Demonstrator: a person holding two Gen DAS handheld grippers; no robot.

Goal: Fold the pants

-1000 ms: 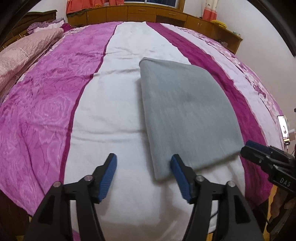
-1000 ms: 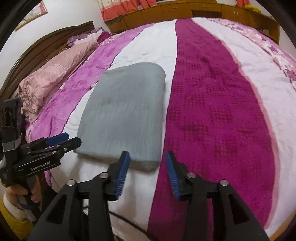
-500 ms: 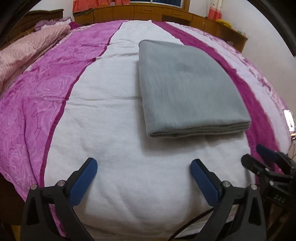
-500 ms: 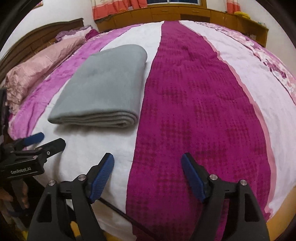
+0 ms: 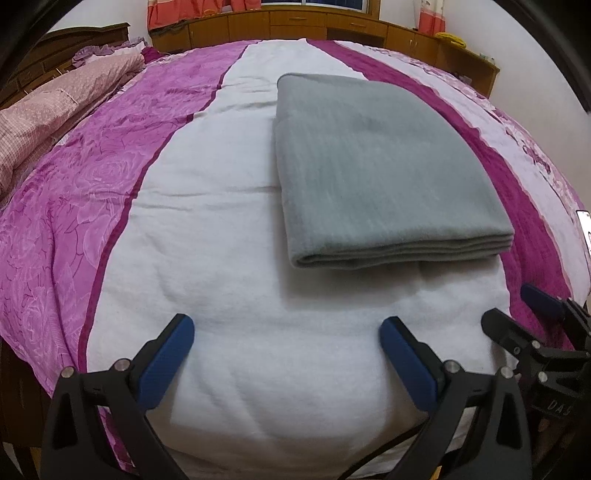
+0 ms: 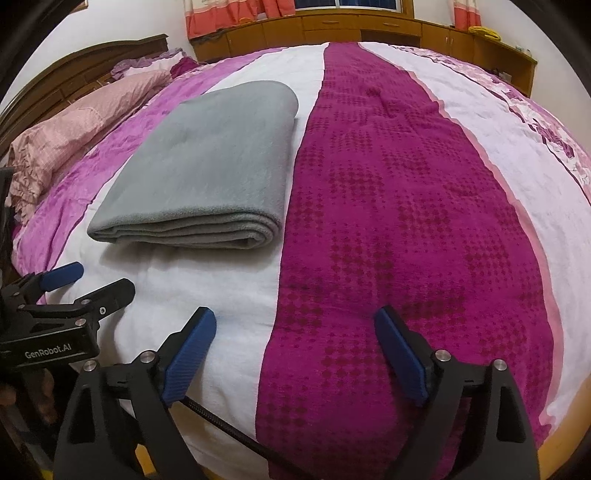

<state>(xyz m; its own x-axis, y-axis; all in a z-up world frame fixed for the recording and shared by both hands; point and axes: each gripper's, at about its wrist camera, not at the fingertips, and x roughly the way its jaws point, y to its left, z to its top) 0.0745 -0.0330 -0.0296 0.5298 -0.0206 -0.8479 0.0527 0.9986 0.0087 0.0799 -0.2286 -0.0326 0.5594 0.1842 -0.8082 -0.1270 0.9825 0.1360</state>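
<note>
We see the bed [image 5: 207,280] covered by a bedspread [image 6: 388,206] in long stripes of white, pale magenta and deep magenta running from near to far. On the white stripe lie the folded grey pants [image 5: 373,162], a flat rectangle with its layered edge toward us. At the far left a pink quilt [image 5: 55,107] lies bunched by the wooden headboard [image 6: 110,55].

Both wrist cameras sit low at the near edge of the bed [image 5: 221,295], looking down and across it toward the far cabinets [image 6: 332,26]. Each view shares the folded grey pants [image 5: 369,158] and the other gripper.
</note>
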